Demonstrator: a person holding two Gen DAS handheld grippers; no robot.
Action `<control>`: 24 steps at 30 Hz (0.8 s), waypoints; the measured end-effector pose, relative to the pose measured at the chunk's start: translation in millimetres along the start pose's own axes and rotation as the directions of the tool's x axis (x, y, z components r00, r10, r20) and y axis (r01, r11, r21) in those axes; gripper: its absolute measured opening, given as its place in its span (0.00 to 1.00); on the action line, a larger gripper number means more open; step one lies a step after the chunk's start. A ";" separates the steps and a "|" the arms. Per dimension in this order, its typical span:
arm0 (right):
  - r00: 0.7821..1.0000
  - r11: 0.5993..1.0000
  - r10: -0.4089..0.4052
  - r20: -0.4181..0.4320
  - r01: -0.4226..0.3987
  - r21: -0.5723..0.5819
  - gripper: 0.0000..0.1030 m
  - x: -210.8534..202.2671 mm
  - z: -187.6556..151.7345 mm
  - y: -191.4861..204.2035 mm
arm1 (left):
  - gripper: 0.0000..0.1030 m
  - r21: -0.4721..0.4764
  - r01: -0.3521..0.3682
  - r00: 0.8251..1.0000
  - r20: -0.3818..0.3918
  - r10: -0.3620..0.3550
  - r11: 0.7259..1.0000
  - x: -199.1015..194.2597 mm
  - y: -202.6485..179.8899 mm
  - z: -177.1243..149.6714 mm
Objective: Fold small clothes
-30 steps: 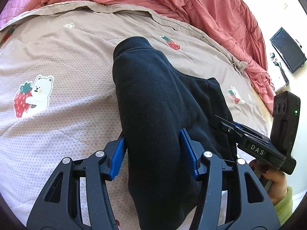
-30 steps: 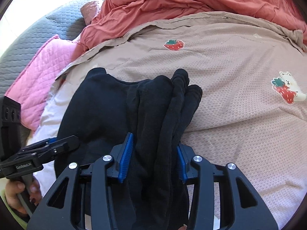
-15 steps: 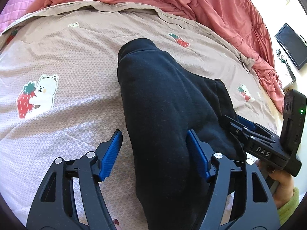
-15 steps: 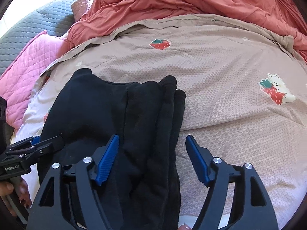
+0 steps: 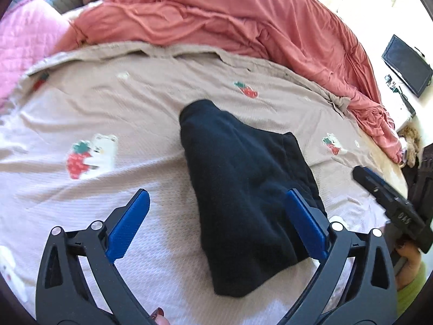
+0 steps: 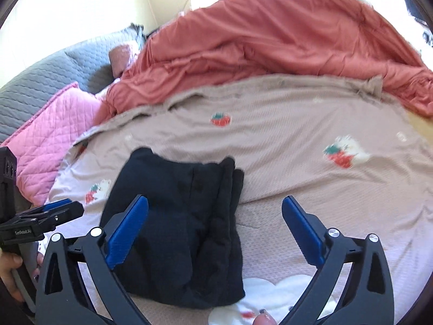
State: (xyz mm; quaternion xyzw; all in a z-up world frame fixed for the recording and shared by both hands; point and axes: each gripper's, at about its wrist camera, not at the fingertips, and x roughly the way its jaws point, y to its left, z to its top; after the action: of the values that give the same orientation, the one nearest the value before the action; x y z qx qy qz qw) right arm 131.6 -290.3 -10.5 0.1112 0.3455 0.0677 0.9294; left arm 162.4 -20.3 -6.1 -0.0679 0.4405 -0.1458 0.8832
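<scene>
A folded black garment [image 5: 243,184] lies on the beige strawberry-print bedspread [image 5: 108,113]. It also shows in the right wrist view [image 6: 178,227] as a stacked bundle with several layered edges on its right side. My left gripper [image 5: 216,216] is open wide and empty, raised above the near end of the garment. My right gripper [image 6: 215,230] is open wide and empty, above the garment's right part. The right gripper's body shows at the right edge of the left wrist view [image 5: 392,203]. The left gripper's body shows at the left edge of the right wrist view [image 6: 40,219].
A rumpled coral-red duvet [image 5: 243,21] lies along the far side of the bed. A pink quilted pillow [image 6: 51,132] and a grey one [image 6: 40,81] sit at the left. A dark screen [image 5: 406,65] stands on a surface beyond the bed, far right.
Both grippers opened, let go of the black garment and pulled back and up. The garment now lies flat on the bedspread.
</scene>
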 end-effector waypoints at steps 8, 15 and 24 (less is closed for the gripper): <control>0.995 0.999 -0.025 0.094 0.027 -0.028 0.96 -50.4 -3.4 6.9 | 0.91 0.017 -0.090 0.994 0.059 0.089 0.996 -39.3 3.2 -13.4; 0.992 0.996 -0.050 0.118 0.059 -0.069 0.96 -81.8 -24.1 20.4 | 0.91 -0.004 -0.106 0.993 0.049 0.106 0.994 -56.1 10.6 -34.7; 0.999 0.995 -0.050 -0.004 0.049 -0.086 0.96 -67.8 -58.5 30.1 | 0.91 0.005 -0.114 0.993 0.005 0.114 0.993 -61.5 15.5 -70.1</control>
State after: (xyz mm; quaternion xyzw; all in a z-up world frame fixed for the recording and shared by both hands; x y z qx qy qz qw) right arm 40.7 -265.6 -3.5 0.0621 0.3477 0.0598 0.9336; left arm 74.6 14.5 -5.6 -0.0406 0.4412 -0.0960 0.8913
